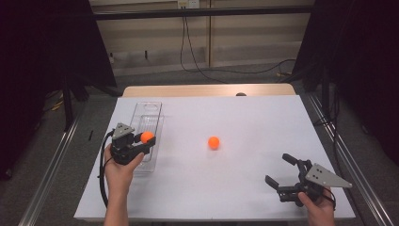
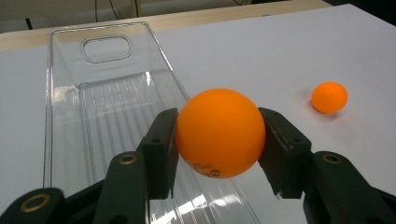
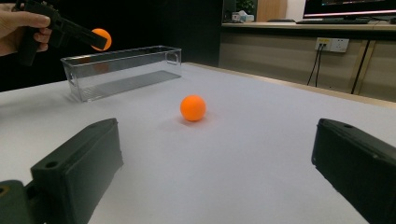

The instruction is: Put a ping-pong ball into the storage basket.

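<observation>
Here the left gripper (image 1: pixel 141 141) clamps an orange ball (image 2: pixel 220 133) between both pads, above the clear plastic bin's (image 1: pixel 149 109) right wall, as far as the high view lets one judge. A second orange ball (image 1: pixel 214 142) lies alone mid-table, well apart from the bin. The right gripper (image 1: pixel 277 170) rests near the white table's (image 1: pixel 254 117) front right corner, jaws spread wide, nothing between them. Bare tabletop lies between it and the loose ball.

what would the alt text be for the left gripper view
The left gripper is clamped on an orange ball, held above the near right edge of an empty clear plastic bin. A second orange ball rests on the white table to the right.
</observation>
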The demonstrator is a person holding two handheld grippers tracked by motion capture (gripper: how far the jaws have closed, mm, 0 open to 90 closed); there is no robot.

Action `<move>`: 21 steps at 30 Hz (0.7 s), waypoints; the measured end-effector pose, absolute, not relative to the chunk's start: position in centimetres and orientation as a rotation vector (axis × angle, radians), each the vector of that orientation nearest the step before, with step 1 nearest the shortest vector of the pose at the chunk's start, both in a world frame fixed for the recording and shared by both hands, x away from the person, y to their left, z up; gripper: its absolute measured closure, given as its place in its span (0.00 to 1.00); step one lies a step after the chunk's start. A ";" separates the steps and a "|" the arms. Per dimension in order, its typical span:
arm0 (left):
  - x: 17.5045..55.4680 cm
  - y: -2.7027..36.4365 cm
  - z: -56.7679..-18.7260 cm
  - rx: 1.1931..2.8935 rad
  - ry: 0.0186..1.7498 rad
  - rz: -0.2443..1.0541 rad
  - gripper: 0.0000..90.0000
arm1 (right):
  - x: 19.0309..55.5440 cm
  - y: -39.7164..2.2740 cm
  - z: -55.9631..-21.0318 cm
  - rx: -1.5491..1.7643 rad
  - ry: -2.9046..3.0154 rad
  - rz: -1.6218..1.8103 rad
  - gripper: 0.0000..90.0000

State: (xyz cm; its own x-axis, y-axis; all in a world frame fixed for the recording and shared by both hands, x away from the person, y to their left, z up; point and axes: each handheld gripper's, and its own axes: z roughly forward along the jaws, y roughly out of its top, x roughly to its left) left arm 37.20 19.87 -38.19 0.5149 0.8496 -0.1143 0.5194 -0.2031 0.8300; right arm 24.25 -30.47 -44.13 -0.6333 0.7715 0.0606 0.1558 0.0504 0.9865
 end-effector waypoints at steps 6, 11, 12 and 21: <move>37.2 20.0 -38.3 1.870 1.137 0.476 0.57 | 24.3 -30.5 -44.1 0.928 1.838 1.622 0.01; 37.3 20.1 -38.3 1.875 1.143 0.480 0.57 | 24.3 -30.5 -44.1 0.927 1.838 1.622 0.01; 37.3 20.1 -38.4 1.873 1.143 0.481 0.57 | 24.3 -30.5 -44.1 0.927 1.838 1.622 0.01; 37.4 20.4 -38.7 1.883 1.164 0.497 0.57 | 24.3 -30.5 -44.1 0.927 1.838 1.622 0.01</move>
State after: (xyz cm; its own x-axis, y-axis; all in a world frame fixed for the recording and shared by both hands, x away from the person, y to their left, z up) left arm 37.42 20.40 -38.67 0.4889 0.8672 -0.0945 0.5316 -0.2103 0.8205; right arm 24.26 -30.50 -44.14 -0.6337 0.7712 0.0602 0.1554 0.0507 0.9865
